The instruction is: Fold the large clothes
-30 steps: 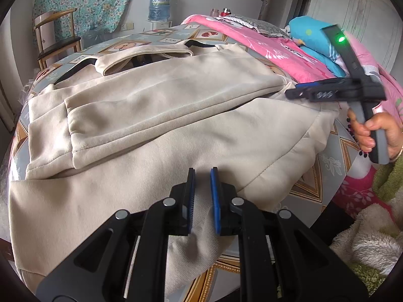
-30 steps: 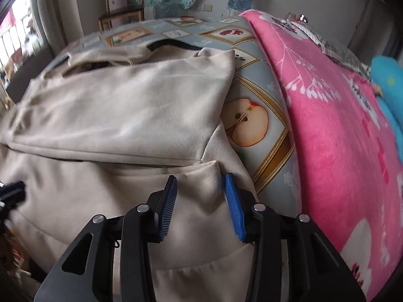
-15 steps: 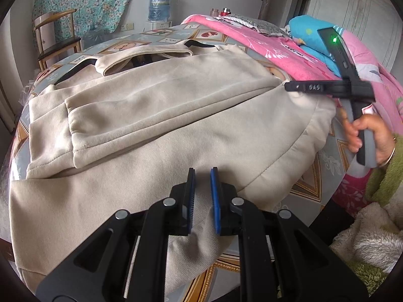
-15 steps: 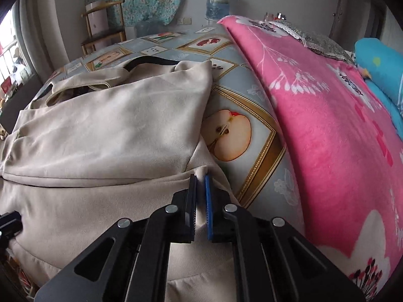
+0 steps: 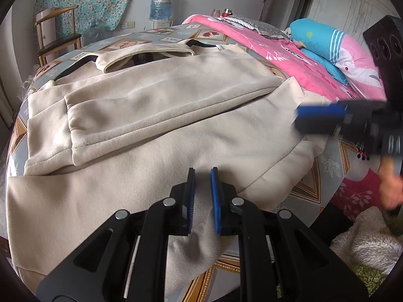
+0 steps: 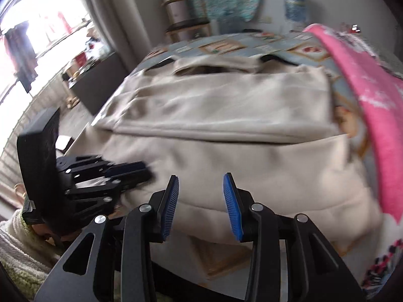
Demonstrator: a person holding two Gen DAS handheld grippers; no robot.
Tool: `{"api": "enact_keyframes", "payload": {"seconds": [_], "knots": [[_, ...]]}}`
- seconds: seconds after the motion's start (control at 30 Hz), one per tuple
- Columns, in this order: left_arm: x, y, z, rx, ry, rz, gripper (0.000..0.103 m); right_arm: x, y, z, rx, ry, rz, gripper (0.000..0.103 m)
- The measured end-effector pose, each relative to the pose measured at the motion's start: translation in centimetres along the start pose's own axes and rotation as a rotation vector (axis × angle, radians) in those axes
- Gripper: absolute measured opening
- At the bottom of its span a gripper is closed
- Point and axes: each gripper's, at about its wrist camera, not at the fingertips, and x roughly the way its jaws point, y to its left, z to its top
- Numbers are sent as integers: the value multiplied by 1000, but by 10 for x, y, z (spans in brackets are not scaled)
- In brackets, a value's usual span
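A large cream sweatshirt lies spread on the bed, one sleeve folded across its chest; the right wrist view shows the sweatshirt blurred. My left gripper is at the near hem with its jaws narrow and cream cloth pinched between the pads. The right wrist view has the left gripper at the garment's lower left edge. My right gripper hovers over the near hem, its jaws opening with nothing between them. Seen from the left wrist, the right gripper is a blur above the garment's right edge.
A patterned bed sheet covers the bed and a pink blanket lies along its right side with a blue pillow. A chair and a water bottle stand by the far wall. A person's hand holds the right gripper.
My right gripper shut on the garment's right edge, then let go, opened and swung toward the near hem. The left gripper and its cloth have not moved.
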Motion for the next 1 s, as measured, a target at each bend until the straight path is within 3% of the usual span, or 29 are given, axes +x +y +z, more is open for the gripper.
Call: {"api": "enact_keyframes", "payload": {"seconds": [0.07,0.13,0.33,0.43,0.53,0.57,0.63,0.87,1.0], "knots": [[0,-1,0,-2,0,3,13,14,13,-4,-14,25,35,37],[0,0,-1,-11,-5,2,13,33,24,-13,-62,66,-5,37],[-27,14,-7,-104,-22,-4,13,35,13,-16,2,64,49,37],[-54,34,-21,-162,-35,60,13,35,17,-17,-21,62,32,37],[-61,66,-43,-264,14,168,12,36,16,-16,-17,64,42,38],[-63,75,-48,-301,-1,150,3,37,15,-15,-16,66,45,38],[-70,92,-55,-402,-33,103,2,37,16,-14,-25,71,39,38],[-83,85,-46,-330,-4,253,4,21,26,-2,-35,49,54,38],[-82,95,-47,-380,34,294,4,22,46,-2,-116,48,74,42]]}}
